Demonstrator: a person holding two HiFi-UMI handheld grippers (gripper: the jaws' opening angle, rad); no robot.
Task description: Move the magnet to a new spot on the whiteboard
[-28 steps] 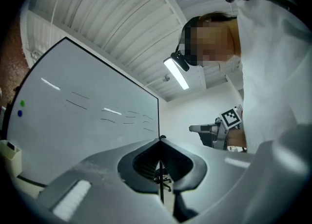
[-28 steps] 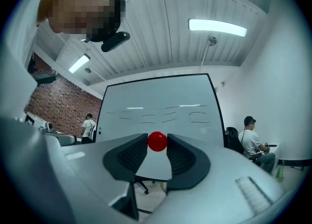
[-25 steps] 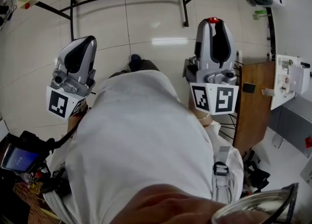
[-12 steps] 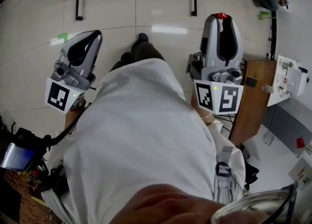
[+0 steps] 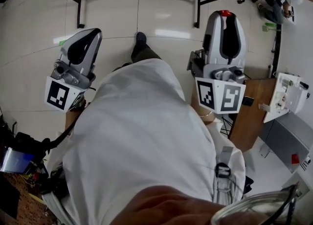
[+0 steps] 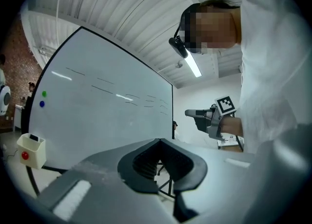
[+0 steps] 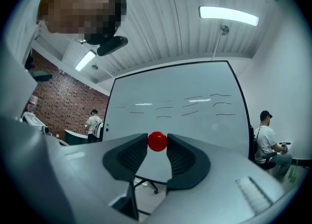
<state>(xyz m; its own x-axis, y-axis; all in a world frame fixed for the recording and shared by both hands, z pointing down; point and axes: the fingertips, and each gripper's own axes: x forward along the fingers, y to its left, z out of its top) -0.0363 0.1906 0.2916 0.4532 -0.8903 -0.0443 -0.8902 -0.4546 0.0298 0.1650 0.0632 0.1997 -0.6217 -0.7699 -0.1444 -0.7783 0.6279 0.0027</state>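
- The right claw (image 7: 157, 144) is closed on a small red magnet (image 7: 157, 140), pinched between its tips.
- The magnet looks hard, smooth and light, so it may slip. Holding its round sides seems best.
- The left claw (image 6: 159, 141) is closed tight and holds nothing.
- Ahead of the right claw stands the whiteboard (image 7: 195, 121). Its thin dark lines are too faint to read.

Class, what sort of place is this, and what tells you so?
Probably an office or lab workroom: a large standing whiteboard, a brick wall beside it, a ceiling strip light and a tiled floor.
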